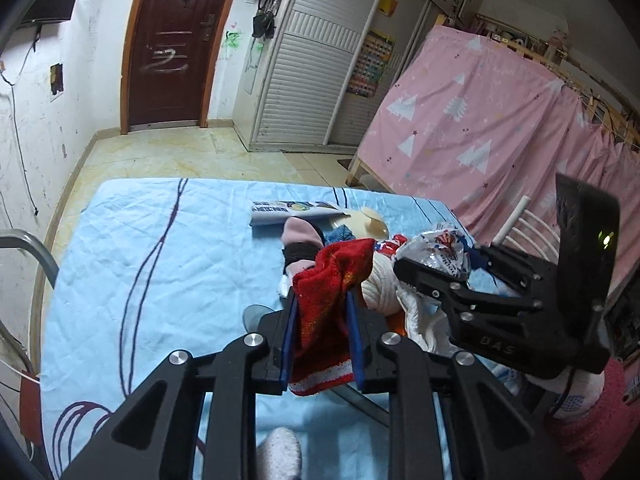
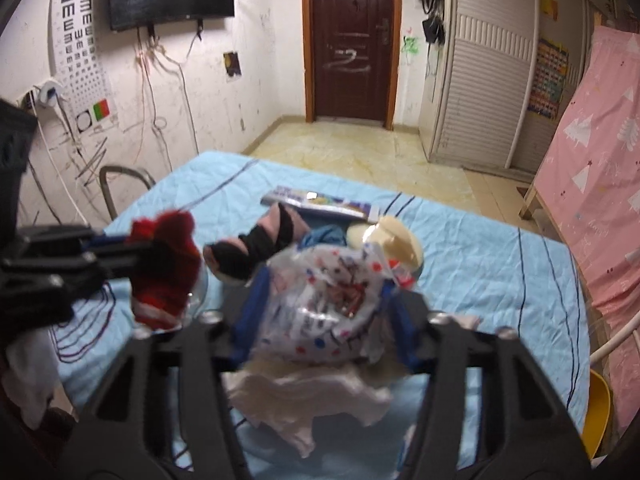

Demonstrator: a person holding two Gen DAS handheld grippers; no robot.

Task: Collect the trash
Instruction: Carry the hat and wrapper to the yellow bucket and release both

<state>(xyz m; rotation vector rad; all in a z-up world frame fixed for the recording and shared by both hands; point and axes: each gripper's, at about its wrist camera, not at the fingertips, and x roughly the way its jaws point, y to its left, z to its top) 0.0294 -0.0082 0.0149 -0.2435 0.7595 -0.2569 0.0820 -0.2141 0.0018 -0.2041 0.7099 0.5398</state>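
left gripper [image 1: 322,320] clamps a red knitted sock [image 1: 332,280]; right gripper [image 2: 324,300] (at its 3 o'clock) grips a crinkled printed plastic wrapper [image 2: 328,292].

On the table [image 2: 480,248], a booklet [image 2: 320,200] lies farthest back, a sock [image 2: 256,248] just before it, a plate [image 2: 400,240] to its right, and 1 crumpled bag [image 2: 328,296] nearest, between the right gripper's [image 2: 324,312] fingers.

Fuzzy knit red sock [image 1: 334,308], crinkly glossy plastic bag [image 2: 332,300], wrinkled matt cotton tablecloth [image 1: 160,264].
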